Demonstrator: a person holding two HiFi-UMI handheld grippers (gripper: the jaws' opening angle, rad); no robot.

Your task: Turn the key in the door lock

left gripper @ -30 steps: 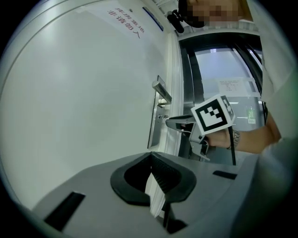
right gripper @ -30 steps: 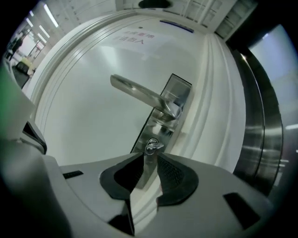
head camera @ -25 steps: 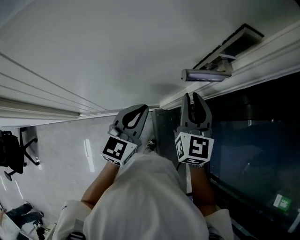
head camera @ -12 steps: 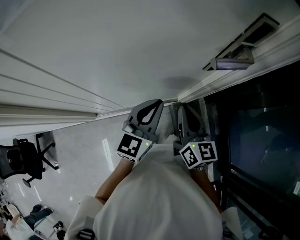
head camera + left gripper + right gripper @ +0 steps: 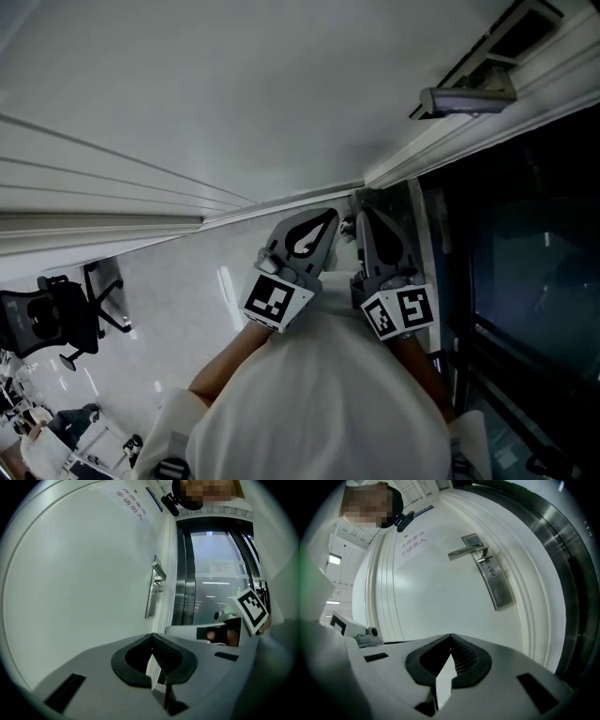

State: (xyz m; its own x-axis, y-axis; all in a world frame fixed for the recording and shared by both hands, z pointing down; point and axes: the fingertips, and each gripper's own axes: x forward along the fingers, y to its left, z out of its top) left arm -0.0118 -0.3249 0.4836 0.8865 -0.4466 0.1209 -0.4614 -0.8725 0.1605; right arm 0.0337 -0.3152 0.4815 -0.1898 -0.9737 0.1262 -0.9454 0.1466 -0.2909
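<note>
A white door point(image 5: 440, 602) fills the background, with a dark glass panel point(image 5: 525, 262) along one side and a glossy pale floor point(image 5: 178, 309) on the other. An office chair point(image 5: 56, 314) stands on that floor, far from the lock plate point(image 5: 494, 581).

The steel lock plate is fixed to the door close to the edge that meets the glass panel. A lever handle point(image 5: 466, 552) juts from the top of the plate, pointing away from that edge. A small round fitting sits on the plate just below the lever. It is too small to tell whether a key is in it. A paper notice point(image 5: 414, 542) with print hangs on the door beyond the lever's free end, away from the plate.

Both tools are well short of the lock plate and touch nothing. The left gripper point(image 5: 330, 217) has its jaws drawn together at the tips with nothing between them. In the left gripper view the plate shows almost edge-on just above those tips. The right gripper point(image 5: 372, 217) lies just beside the left, on the side nearer the plate. Its jaws have just been closing and now meet at the tips, also empty. In the right gripper view the plate lies above and to the right of the tips. Each tool's marker cube point(image 5: 401, 310) faces the head camera.
</note>
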